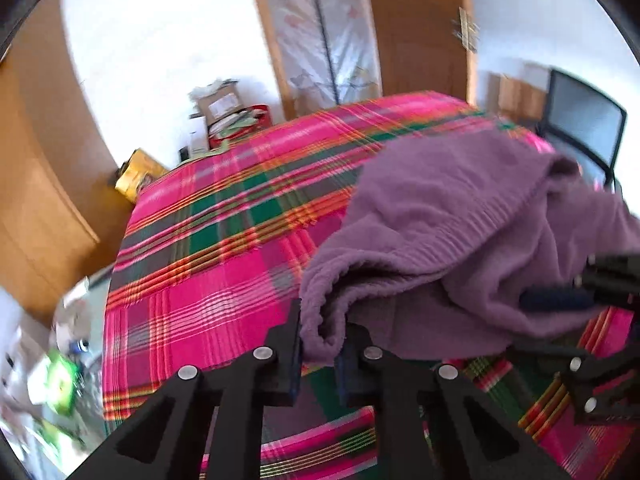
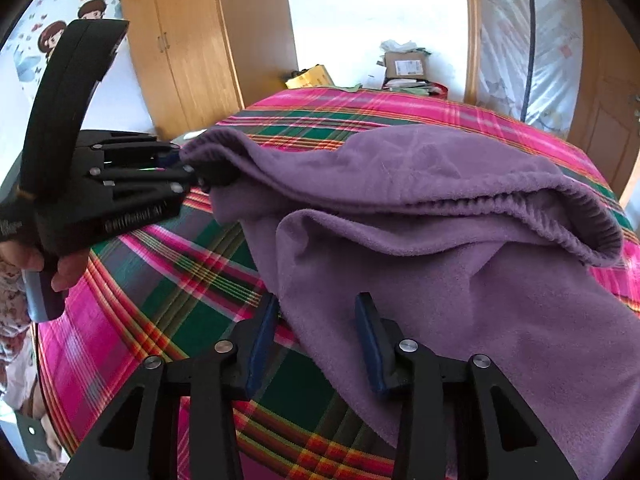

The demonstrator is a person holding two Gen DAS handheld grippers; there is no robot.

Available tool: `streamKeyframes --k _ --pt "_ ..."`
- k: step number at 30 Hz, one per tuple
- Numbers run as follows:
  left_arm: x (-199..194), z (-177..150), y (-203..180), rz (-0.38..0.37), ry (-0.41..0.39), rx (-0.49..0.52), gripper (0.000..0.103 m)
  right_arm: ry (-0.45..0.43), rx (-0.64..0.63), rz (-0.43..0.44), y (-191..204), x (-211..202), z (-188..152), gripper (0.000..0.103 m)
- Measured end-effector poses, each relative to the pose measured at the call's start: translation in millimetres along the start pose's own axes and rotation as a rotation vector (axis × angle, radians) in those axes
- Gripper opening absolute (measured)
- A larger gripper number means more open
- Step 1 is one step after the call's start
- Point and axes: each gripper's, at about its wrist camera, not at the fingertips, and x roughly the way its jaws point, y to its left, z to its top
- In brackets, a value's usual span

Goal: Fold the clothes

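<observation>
A purple fleece garment (image 1: 440, 208) (image 2: 460, 280) with a ribbed hem lies bunched on a bed under a pink and green plaid sheet (image 1: 208, 240) (image 2: 180, 300). My left gripper (image 1: 323, 320) is shut on a rolled fold of that ribbed hem; in the right wrist view the left gripper (image 2: 192, 168) holds the hem's left corner lifted off the sheet, with a hand (image 2: 60, 268) on its handle. My right gripper (image 2: 317, 300) stands open, its blue pads apart, with the garment's near edge between them. The left wrist view shows the right gripper (image 1: 532, 326) at the cloth's right side.
The bed's edges drop off at left and front. Beyond it stand a wooden wardrobe (image 2: 188, 40), cardboard boxes (image 2: 404, 66) (image 1: 220, 108) and a wooden door (image 1: 416, 28). A dark screen (image 1: 580, 128) sits past the far right corner. Clutter covers the floor (image 1: 60, 380) at left.
</observation>
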Motion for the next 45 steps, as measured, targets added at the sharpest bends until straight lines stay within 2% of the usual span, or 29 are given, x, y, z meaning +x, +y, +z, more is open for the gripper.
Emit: streamKeyframes --k 7,12,18,21,23,27,33,38,45 --pt "-12 2 25 -0.038 -0.022 -0.185 0.012 0.003 0.038 0.003 -5 0 1 0.034" --pt "-17 -3 36 -0.025 -0.014 -0.241 0.012 -0.001 0.055 -0.005 -7 -2 2 0.015" --pt "-32 -11 55 -0.018 -0.020 -0.339 0.012 -0.032 0.081 0.034 -14 -16 4 0.008" --pt "-39 -16 61 -0.009 -0.023 -0.367 0.012 -0.026 0.109 0.083 -17 -20 4 0.008" --pt "-44 -20 65 -0.005 -0.023 -0.389 0.012 -0.007 0.122 0.077 -18 -18 4 0.008" --pt "-54 -29 72 0.007 -0.029 -0.430 0.012 -0.021 0.129 0.071 -17 -21 3 0.006" --pt "-67 -40 86 0.027 -0.029 -0.495 0.012 -0.051 0.131 0.027 -20 -32 4 0.003" --pt "-77 -45 94 0.022 -0.036 -0.537 0.012 -0.115 0.146 0.000 -28 -49 11 0.003" --pt "-94 -56 109 0.057 -0.044 -0.594 0.012 -0.174 0.122 -0.061 -40 -64 36 0.003"
